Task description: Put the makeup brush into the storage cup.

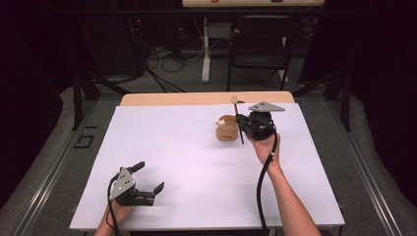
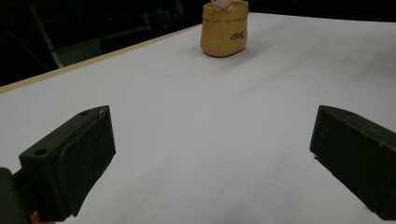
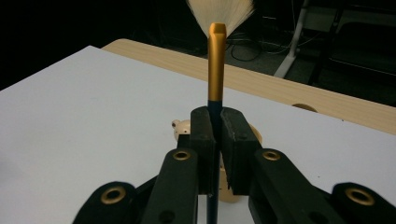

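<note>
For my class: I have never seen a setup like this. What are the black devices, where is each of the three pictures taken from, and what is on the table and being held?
A person sits at a white table and holds a hand-operated two-jaw gripper in each hand. The high view looks down from above. The other two come from cameras riding on each gripper. The left gripper rests near the table's front edge with its jaws wide apart and nothing between them. The right gripper is clamped on a brush with a gold ferrule and pale bristles. Beside it stands a small tan pouch with something pale inside.
</note>
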The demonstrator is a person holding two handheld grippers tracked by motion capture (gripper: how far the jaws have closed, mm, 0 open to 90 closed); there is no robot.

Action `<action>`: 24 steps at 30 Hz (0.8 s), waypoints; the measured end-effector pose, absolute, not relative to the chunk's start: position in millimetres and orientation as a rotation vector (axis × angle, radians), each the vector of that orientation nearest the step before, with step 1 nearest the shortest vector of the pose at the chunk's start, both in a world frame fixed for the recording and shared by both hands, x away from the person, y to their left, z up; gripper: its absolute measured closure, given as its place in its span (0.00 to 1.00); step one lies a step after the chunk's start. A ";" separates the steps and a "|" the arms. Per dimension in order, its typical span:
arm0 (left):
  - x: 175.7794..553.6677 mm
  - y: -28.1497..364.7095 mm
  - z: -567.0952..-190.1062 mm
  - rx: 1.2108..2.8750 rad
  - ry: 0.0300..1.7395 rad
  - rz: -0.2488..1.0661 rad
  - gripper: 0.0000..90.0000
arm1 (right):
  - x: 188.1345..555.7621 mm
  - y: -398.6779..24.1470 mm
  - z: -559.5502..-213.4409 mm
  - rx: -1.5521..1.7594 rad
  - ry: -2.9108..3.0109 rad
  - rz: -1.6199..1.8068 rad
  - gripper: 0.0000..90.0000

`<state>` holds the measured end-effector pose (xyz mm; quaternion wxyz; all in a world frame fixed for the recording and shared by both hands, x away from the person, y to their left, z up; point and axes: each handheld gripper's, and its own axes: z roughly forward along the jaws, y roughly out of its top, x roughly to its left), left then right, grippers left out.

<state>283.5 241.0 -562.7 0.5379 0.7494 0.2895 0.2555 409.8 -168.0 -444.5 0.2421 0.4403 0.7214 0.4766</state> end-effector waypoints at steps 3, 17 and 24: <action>283.4 241.3 -562.5 1.780 0.691 0.609 0.00 | 412.2 -168.4 -443.9 1.203 1.965 1.309 0.93; 283.9 241.0 -562.8 1.783 0.686 0.600 0.00 | 418.4 -166.2 -437.1 1.185 1.942 1.317 0.93; 284.5 240.7 -563.2 1.783 0.689 0.598 0.00 | 421.9 -163.8 -434.4 1.181 1.921 1.327 0.93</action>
